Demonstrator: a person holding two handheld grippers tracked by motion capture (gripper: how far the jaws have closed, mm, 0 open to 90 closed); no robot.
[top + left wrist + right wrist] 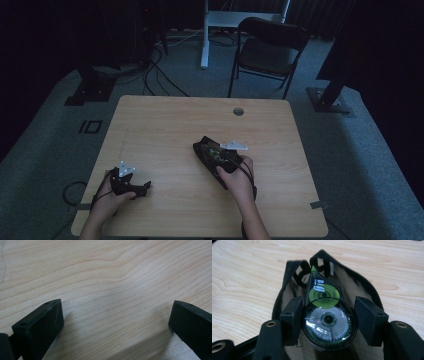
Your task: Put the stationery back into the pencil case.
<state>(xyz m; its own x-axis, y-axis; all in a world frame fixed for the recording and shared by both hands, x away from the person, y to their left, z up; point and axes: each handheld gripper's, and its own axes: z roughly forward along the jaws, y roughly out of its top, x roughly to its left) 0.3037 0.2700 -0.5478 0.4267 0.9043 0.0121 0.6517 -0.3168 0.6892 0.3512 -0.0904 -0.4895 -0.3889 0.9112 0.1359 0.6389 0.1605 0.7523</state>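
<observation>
Left tongs [145,188] sit near the front-left corner of the light wood-grain surface [165,125], held in the person's left hand [107,200]. Jaws spread wide in the left gripper view [116,320] — bare wood between them, nothing gripped.

Right tongs [212,152] are nearer the middle of the surface, a bit toward the right edge, held by the right hand [239,180], grey three-cornered plate on top. In the right gripper view the right tongs [332,315] have their jaws on either side of a round black-and-clear correction tape dispenser with a green inner wheel [328,320]. Left jaw touches or nearly touches its casing; right jaw stands slightly off it — so parted, not clamped.

The dispenser lies inside an open black zippered fabric pouch with a tan lining [364,287], nose pointing toward the pouch's far end. From the high view the pouch [201,149] lies flat on the surface near its middle, just ahead of the right hand.

Beyond the far edge: a round grommet hole [238,111] in the surface, then a black folding chair [270,50] on grey carpet [50,125], cables trailing behind on the left.
</observation>
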